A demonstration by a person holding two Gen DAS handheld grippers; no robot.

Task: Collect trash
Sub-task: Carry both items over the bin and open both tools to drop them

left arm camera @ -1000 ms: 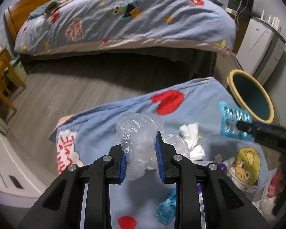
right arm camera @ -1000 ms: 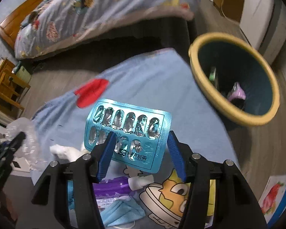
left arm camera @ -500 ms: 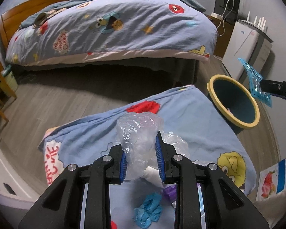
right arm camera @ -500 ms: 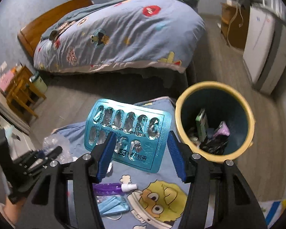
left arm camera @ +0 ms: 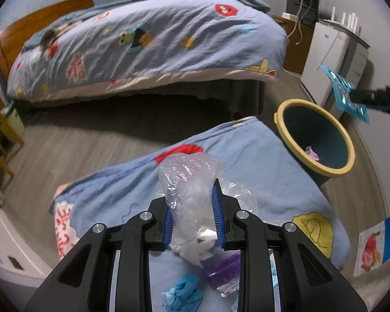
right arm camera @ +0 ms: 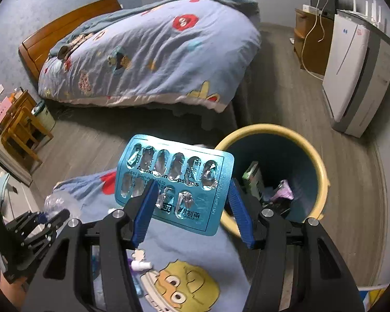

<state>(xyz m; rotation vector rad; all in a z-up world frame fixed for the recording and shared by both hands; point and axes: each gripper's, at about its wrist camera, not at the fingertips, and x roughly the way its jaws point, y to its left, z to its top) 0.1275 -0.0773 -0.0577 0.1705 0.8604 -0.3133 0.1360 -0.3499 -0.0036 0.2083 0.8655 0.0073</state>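
L wrist view: left gripper (left arm camera: 192, 217) closed on a crumpled clear plastic bag (left arm camera: 188, 182), blue pads pressing both sides; grip same as 1 s ago. Bag sits up above the jaws, over the blue cartoon-print blanket (left arm camera: 260, 156) on the floor. Vs earlier frame: camera is further from the blanket, more of it in view, and the trash bin (left arm camera: 316, 137) w/ yellow rim now shows whole at the right, just beside the blanket edge. Below the jaws on the blanket: white tissue (left arm camera: 199, 247), purple packet (left arm camera: 225, 266), blue crumpled item (left arm camera: 182, 295). Blister pack (left arm camera: 344, 92) was low over the blanket near the bin 1 s ago; now it is higher up, above and right of the bin, in front of a white appliance (left arm camera: 322, 62). R wrist view: right gripper (right arm camera: 192, 213) clamps the teal blister pack (right arm camera: 174, 182) edge to edge, pack tilted, pockets look emptied; hold unchanged. Vs earlier: bin (right arm camera: 317, 156) was off to the upper right, now sits just right of the pack, its opening facing the camera w/ a green box (right arm camera: 253, 179) and a pink wrapper (right arm camera: 283, 191) inside. Pack not yet in the bin. Left gripper (right arm camera: 53, 214) w/ bag visible at lower left over the blanket (right arm camera: 195, 244). Bed (right arm camera: 156, 52) behind, more of it visible than before.
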